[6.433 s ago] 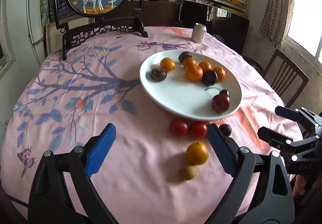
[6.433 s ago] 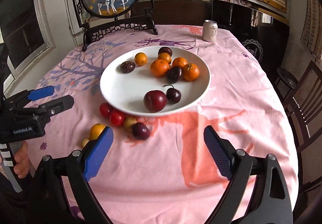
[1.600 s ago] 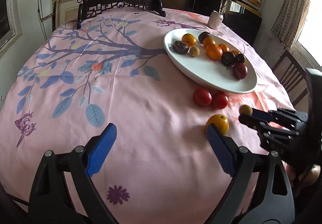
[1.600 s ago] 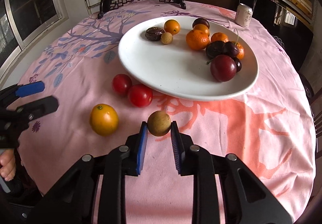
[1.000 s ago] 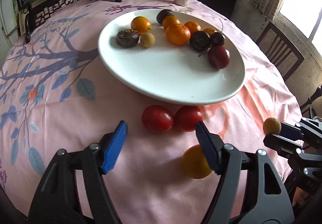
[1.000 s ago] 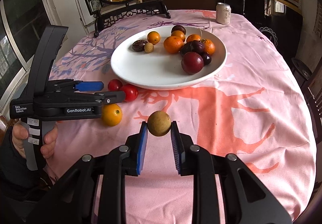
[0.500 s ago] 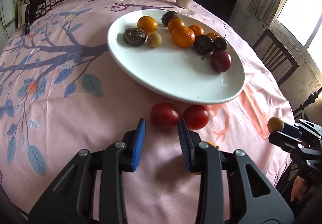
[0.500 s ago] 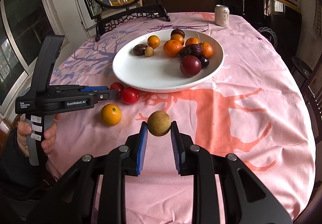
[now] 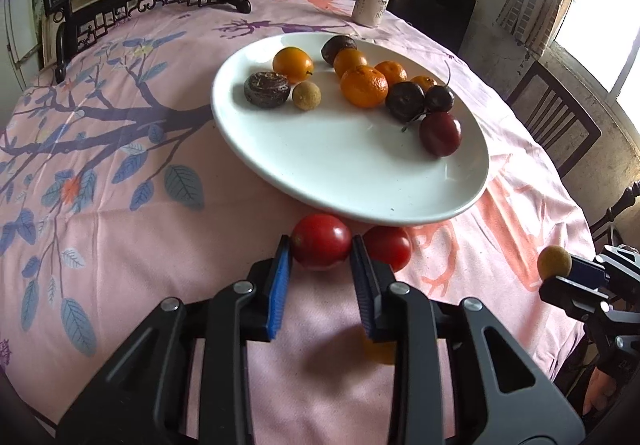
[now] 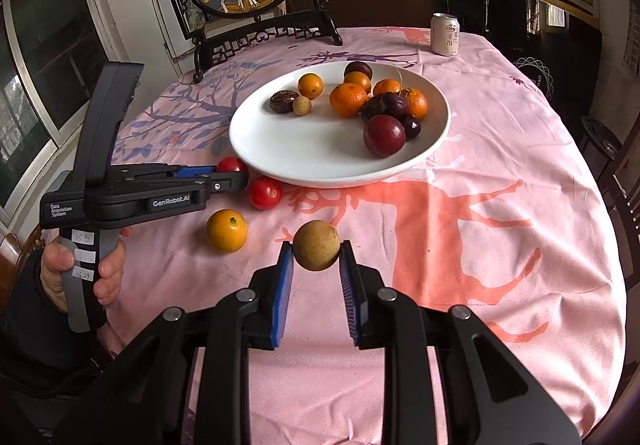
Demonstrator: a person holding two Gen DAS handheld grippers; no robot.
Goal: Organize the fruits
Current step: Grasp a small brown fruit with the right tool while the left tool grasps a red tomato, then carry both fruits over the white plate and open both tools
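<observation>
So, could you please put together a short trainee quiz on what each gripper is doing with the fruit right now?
1. True or false: the right gripper holds a small tan fruit clear of the tablecloth.
2. What sits between the left gripper fingers? A) orange fruit B) red tomato C) soda can
3. Fill in: the second tomato lies just outside the white ____.

Key: 1 true; 2 B; 3 plate.
</observation>
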